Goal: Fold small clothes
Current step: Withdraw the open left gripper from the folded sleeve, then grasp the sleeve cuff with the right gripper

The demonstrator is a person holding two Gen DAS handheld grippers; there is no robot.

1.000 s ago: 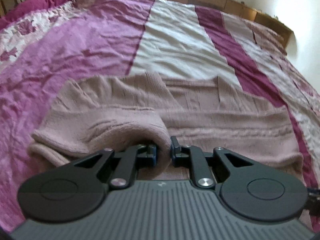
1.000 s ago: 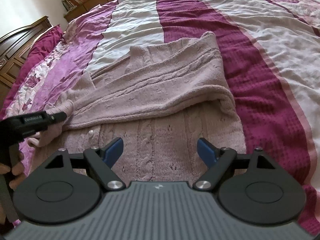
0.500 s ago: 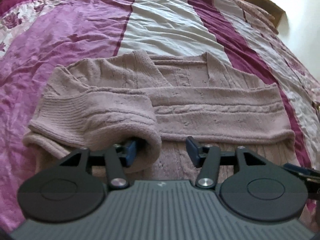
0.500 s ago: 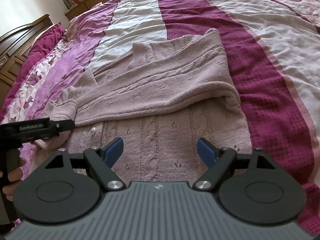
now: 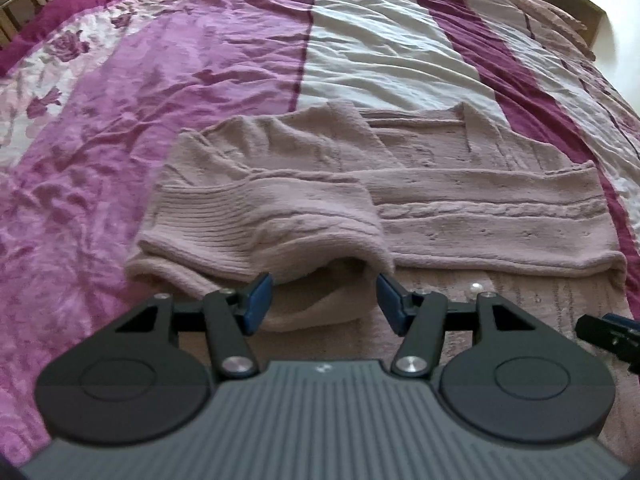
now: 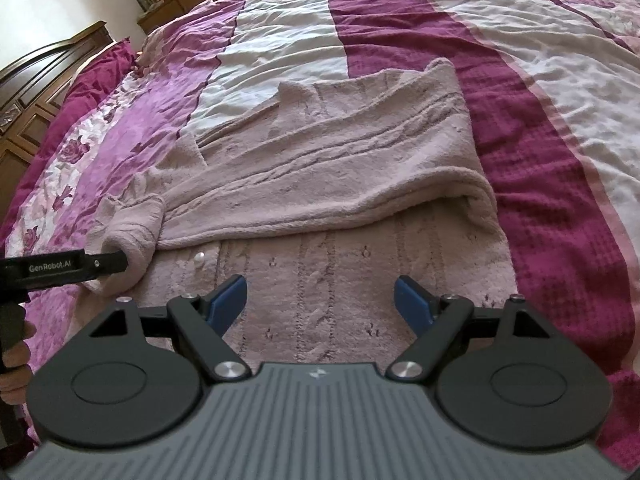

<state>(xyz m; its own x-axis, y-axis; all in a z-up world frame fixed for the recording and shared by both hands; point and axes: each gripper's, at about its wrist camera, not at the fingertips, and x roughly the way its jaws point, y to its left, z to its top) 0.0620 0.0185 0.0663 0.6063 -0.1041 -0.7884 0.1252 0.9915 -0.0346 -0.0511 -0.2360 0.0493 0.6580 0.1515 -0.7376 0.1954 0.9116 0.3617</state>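
Left gripper (image 5: 322,300): jaws apart, nothing pinched; the blue pads (image 5: 256,300) stand just in front of the open end of a folded-over sleeve.
Sleeve (image 5: 260,224): ribbed cuff end, laid across the left side of the sweater; its mouth gapes toward the gripper, and one pad may brush its lower lip, though the blur makes that hard to tell.
Right gripper (image 6: 320,304): jaws wide, empty, hovering over the lower cable-knit panel.
Sweater (image 6: 340,184): dusty pink knit, lying flat on the bed, both sleeves folded across the chest, small buttons showing below the fold.
Bedspread (image 5: 380,52): wrinkled, striped in magenta, white and purple florals.
Hand (image 6: 14,364): at the left edge of the right view, gripping the left gripper's handle.
Furniture (image 6: 40,92): dark wooden headboard and cabinets past the bed's far side.
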